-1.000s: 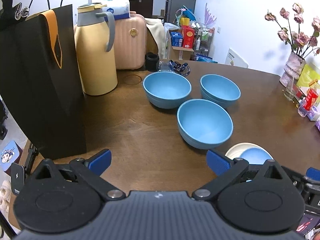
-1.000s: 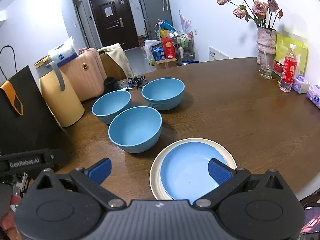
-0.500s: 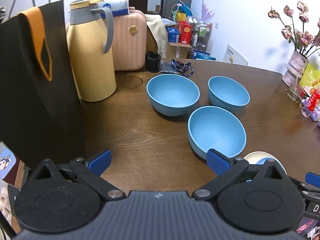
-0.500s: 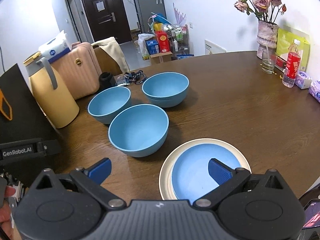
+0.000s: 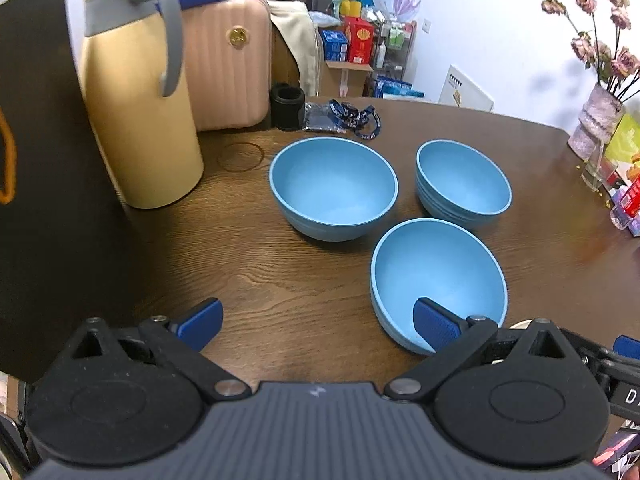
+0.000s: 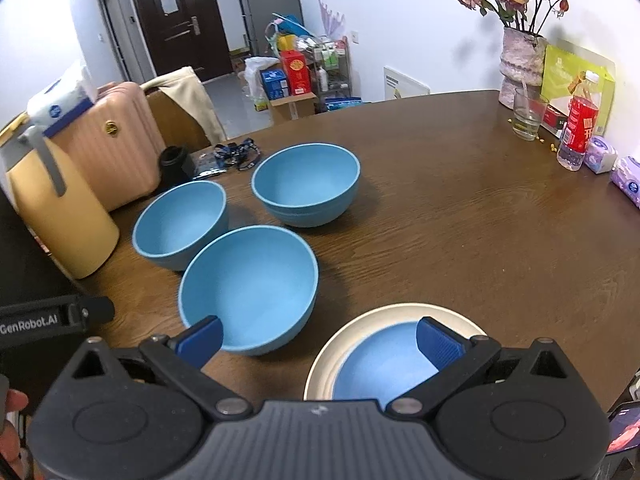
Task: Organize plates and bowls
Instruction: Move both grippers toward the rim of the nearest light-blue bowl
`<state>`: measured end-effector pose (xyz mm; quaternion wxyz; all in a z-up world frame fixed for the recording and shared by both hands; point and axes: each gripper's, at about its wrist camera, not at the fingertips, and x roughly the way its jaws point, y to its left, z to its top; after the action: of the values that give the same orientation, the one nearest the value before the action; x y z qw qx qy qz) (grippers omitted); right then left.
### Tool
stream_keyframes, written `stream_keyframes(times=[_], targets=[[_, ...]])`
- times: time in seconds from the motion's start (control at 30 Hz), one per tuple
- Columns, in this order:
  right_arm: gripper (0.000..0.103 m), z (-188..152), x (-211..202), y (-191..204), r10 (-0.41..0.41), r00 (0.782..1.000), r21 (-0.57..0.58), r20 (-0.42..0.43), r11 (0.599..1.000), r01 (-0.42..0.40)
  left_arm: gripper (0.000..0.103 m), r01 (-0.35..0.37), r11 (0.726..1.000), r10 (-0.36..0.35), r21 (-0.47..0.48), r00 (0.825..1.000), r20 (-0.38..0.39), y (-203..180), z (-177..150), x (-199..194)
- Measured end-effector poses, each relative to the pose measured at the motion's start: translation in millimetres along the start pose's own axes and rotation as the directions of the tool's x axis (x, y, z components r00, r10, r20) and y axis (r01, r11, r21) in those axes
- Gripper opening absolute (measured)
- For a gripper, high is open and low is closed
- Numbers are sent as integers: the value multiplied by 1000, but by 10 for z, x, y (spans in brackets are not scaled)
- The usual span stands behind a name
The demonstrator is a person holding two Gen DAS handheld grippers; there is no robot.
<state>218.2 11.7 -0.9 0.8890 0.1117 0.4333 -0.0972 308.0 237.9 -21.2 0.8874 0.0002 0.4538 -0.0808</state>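
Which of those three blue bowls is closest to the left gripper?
The front bowl, beside the stacked plates. The left gripper has one fingertip overlapping its rim in view; the other two bowls sit farther back.

Three plain sky-blue bowls (image 5: 334, 188) (image 5: 464, 182) (image 5: 438, 276) stand on the dark brown, wood-grained worktop (image 6: 460, 220). Right of the nearest bowl, a blue plate (image 6: 380, 364) lies on a cream plate (image 6: 344, 340). Left of the bowls stands a pale yellow jug (image 5: 140, 120) with a grey handle, behind it a ribbed pink suitcase (image 5: 228, 64). Both tools (image 5: 316, 322) (image 6: 318, 340) are black with blue pads.
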Motion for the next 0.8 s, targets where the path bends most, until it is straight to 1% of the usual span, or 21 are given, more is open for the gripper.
stream_keyframes(times=[0.2,0.37,0.47,0.67,0.73,0.8], targets=[[103,166,268,40,-35,999,3,-30,999,35,103,7,1000,-8,-6,998,-57,-53,124,282],[103,305,482,76,-58,997,10,-54,998,58,103,12,1000,-14,-17,994,-112,-84,194,532],[103,389,597,111,-77,995,6,-62,997,78,103,18,1000,-20,-20,991,-131,-105,246,661],[103,516,810,150,-109,990,15,-86,994,110,103,2,1000,-4,-15,985,-170,-150,323,894],[102,531,878,149,-115,989,15,-97,993,117,103,-3,1000,0,-18,984,-180,-153,336,951],[96,544,943,130,-120,987,11,-108,993,121,103,-5,1000,2,-18,982,-188,-172,349,1008]])
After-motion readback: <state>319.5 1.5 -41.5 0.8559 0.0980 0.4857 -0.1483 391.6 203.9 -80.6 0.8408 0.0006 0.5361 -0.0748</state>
